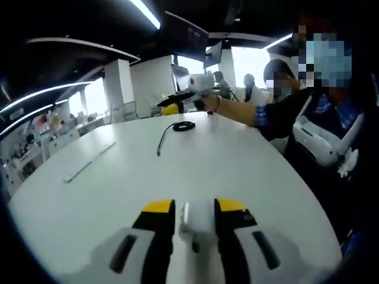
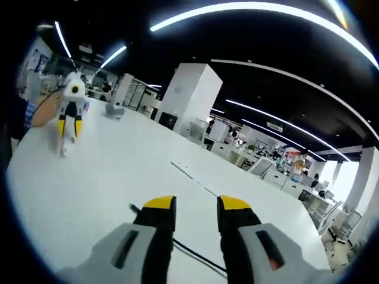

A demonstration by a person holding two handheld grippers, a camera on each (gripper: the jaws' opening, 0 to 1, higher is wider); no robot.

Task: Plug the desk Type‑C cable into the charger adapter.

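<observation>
Hiding most of the charger adapter (image 1: 195,220), left gripper (image 1: 195,208) jaws clamp it.

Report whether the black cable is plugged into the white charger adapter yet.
Not plugged in. The white charger adapter sits clamped between the left gripper fingers, while the black cable lies apart, loosely coiled on the white table.

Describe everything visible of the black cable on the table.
In the left gripper view the cable is thin, black and looks rubbery, lying flat on the white table. Its far end is wound into a small loose coil; a straighter tail runs toward the camera and ends in a small plug tip, too small to identify. Nothing touches it there. In the right gripper view a black strand runs on the table beneath the right gripper, whose jaws stand apart.
</observation>
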